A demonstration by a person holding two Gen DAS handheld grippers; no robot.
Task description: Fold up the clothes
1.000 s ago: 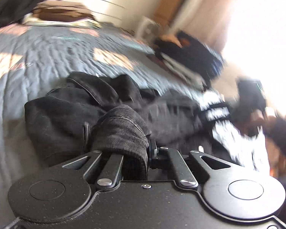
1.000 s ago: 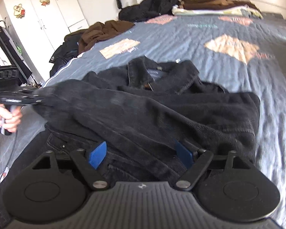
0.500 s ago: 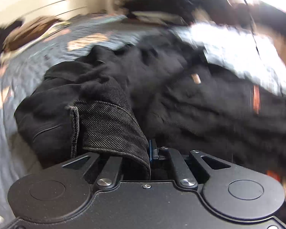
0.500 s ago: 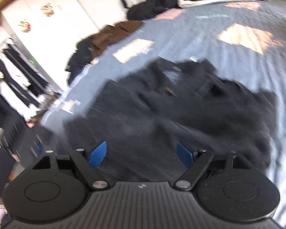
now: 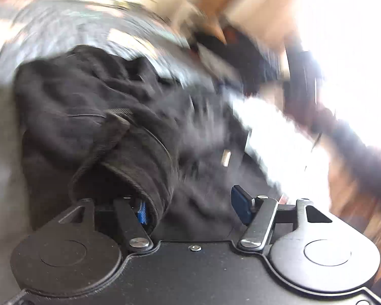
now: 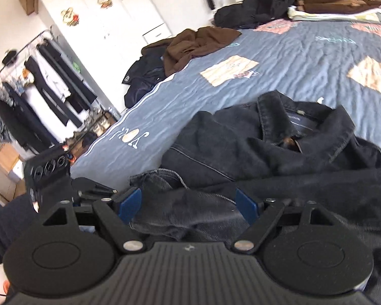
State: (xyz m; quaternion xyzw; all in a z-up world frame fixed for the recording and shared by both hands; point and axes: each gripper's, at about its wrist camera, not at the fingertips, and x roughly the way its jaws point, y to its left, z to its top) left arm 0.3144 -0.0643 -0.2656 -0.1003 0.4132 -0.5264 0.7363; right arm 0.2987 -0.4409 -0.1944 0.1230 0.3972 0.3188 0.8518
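Observation:
A black denim jacket (image 6: 266, 147) lies crumpled on the blue quilted bed (image 6: 292, 58), collar toward the far side. In the blurred left wrist view the jacket (image 5: 89, 106) fills the middle, and its sleeve cuff (image 5: 129, 152) drapes over the left finger of my left gripper (image 5: 190, 208), whose jaws stand apart. My right gripper (image 6: 188, 202) is open low over the jacket's near edge, with a fold of cloth (image 6: 170, 185) lying between its blue pads (image 6: 129, 200) but not pinched. The left gripper (image 6: 50, 172) shows at the bed's near left edge in the right wrist view.
A brown garment (image 6: 198, 43) and dark jackets (image 6: 144, 73) lie at the bed's far left edge. A folded stack (image 6: 343, 0) and a black heap (image 6: 266, 2) sit at the head. A clothes rack (image 6: 38, 81) and white wardrobe (image 6: 101, 12) stand left.
My left gripper, shut on the sleeve cuff before, has opened and the cuff now hangs loose on one finger. Both grippers swung fast; the right one stays open near the jacket's edge.

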